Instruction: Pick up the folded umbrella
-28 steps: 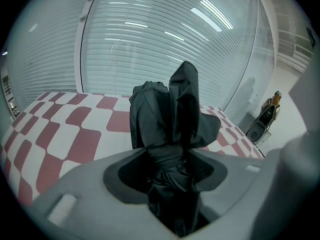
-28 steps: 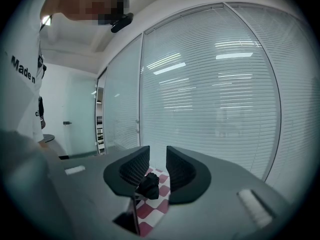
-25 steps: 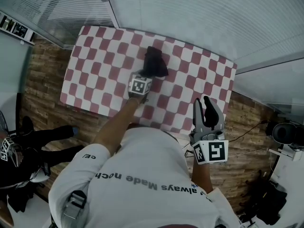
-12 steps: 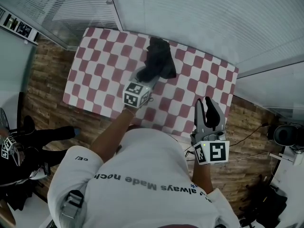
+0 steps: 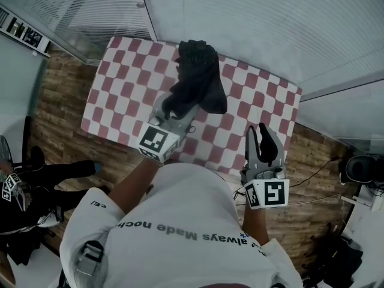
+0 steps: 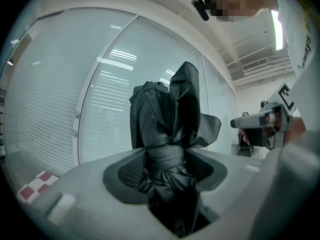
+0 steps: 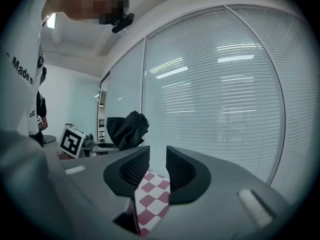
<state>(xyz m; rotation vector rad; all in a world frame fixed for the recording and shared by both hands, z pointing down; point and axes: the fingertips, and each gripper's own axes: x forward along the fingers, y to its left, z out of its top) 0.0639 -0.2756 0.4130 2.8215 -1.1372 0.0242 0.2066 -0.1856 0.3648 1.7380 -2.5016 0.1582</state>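
Note:
The folded black umbrella (image 5: 195, 80) hangs in the air above the red-and-white checkered table (image 5: 120, 95). My left gripper (image 5: 176, 107) is shut on its lower, bunched part. In the left gripper view the umbrella (image 6: 170, 129) stands upright between the pads of the left gripper (image 6: 167, 171), its loose fabric spreading above them. My right gripper (image 5: 263, 134) hovers off the table's near right corner, its jaws a narrow gap apart with nothing in them. In the right gripper view the right gripper (image 7: 157, 169) frames checkered cloth, and the umbrella (image 7: 127, 129) shows at the left.
Glass walls with blinds (image 5: 252, 23) run behind the table. Wooden floor (image 5: 54, 113) surrounds it. Dark equipment (image 5: 18, 197) lies on the floor at the left, and a black device with cables (image 5: 360, 170) sits at the right.
The left gripper has lifted the umbrella off the table and up toward the head camera, tilting as it rose. The right gripper has stayed where it was.

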